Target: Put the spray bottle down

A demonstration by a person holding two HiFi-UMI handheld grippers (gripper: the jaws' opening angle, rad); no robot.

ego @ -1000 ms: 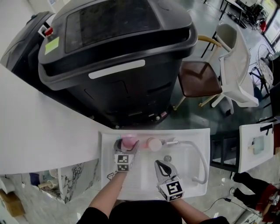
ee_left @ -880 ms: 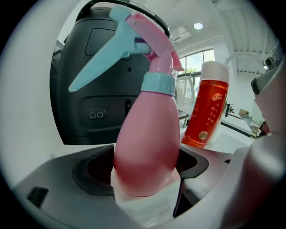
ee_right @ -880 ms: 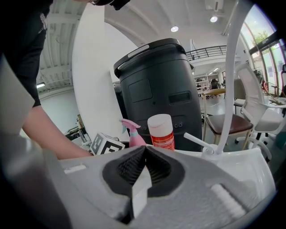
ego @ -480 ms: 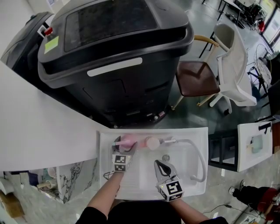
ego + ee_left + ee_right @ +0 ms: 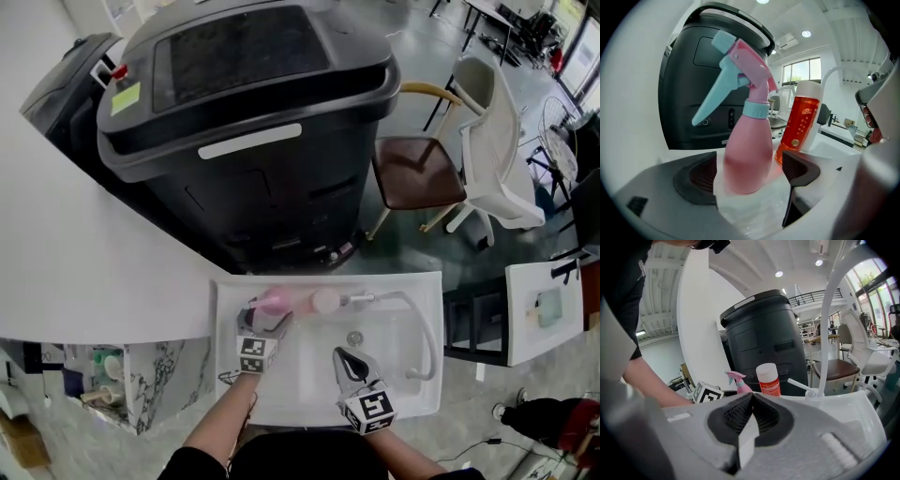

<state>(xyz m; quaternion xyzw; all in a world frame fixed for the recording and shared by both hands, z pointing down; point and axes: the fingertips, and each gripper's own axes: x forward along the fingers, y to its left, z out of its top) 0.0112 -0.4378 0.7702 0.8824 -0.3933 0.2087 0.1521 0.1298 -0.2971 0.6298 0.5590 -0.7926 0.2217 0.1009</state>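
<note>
From the head view, the spray bottle [image 5: 275, 301] is a small pink one standing upright on the back rim of the white sink [image 5: 412, 398], near its back left corner. Just to its right stands a red bottle [image 5: 325, 301] with a white cap. The left gripper [image 5: 269, 317] reaches to the back rim with a jaw on each side of the spray bottle. The right gripper [image 5: 343, 358] hovers over the middle of the basin, near the drain [image 5: 354, 337]. A white tap [image 5: 422, 328] curves along the sink's right side. Beyond the back edge stand a big black bin [image 5: 253, 122], a brown-seated chair [image 5: 417, 169] and a white chair [image 5: 506, 159] on a glossy greenish floor, and a white counter [image 5: 75, 281] meets the sink's left edge. The left gripper view adds detail: the spray bottle [image 5: 747, 150] has a rounded pink body, a pale blue collar and a pale blue trigger [image 5: 715, 101], and it rests on the white rim. The left gripper [image 5: 750, 176] is released, its pads a small gap clear of the body on both sides, and the red bottle [image 5: 799, 124] shows gold print. The right gripper view shows the right gripper [image 5: 751, 416] clenched on nothing, ribbed pads pressed together. Past it stand the spray bottle [image 5: 739, 382], the red bottle [image 5: 768, 380], the tap [image 5: 829, 324] and the bin [image 5: 759, 338].
</note>
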